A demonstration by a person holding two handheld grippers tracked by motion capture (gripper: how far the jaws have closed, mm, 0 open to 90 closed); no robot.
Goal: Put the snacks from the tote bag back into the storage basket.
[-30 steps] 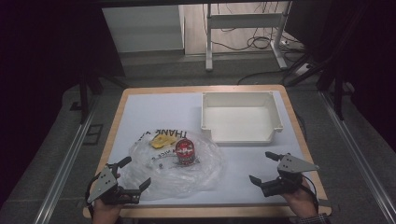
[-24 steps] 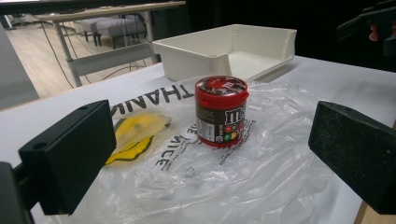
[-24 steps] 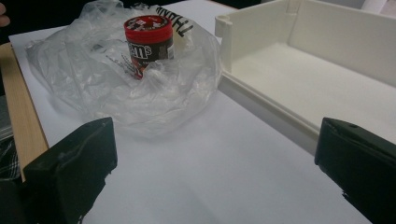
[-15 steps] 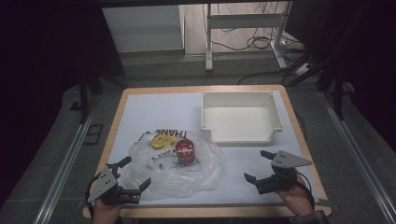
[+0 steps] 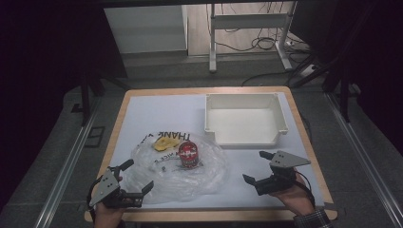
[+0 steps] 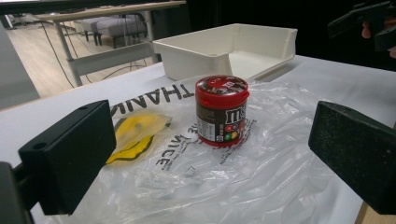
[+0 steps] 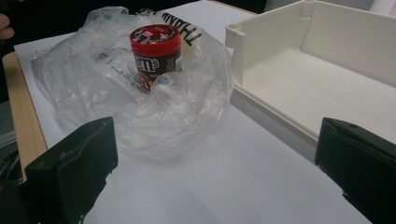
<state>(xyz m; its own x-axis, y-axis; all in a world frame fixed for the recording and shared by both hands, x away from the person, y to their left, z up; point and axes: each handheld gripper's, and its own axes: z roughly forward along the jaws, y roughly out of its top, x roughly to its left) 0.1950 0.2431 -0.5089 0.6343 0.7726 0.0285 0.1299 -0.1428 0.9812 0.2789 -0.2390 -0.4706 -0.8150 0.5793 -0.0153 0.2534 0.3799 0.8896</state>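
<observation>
We see jar (image 5: 188, 155) upright inside plastic bag (image 5: 209, 173), near-centre of table (image 5: 157, 107). Packet (image 5: 165, 143) just left-behind jar. Tray (image 5: 280, 114) behind-right of bag. Left claw (image 5: 135, 182) at bag's near-left edge; right claw (image 5: 259, 167) right of bag.

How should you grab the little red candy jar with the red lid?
Grip the round red-lidded candy jar across its brown body, just under the lid. It stands upright on the crinkly clear plastic bag, so its straight sides probably suit two flat jaws. The open left hand-held gripper already faces it, so coming in level from that side seems easiest.
</observation>
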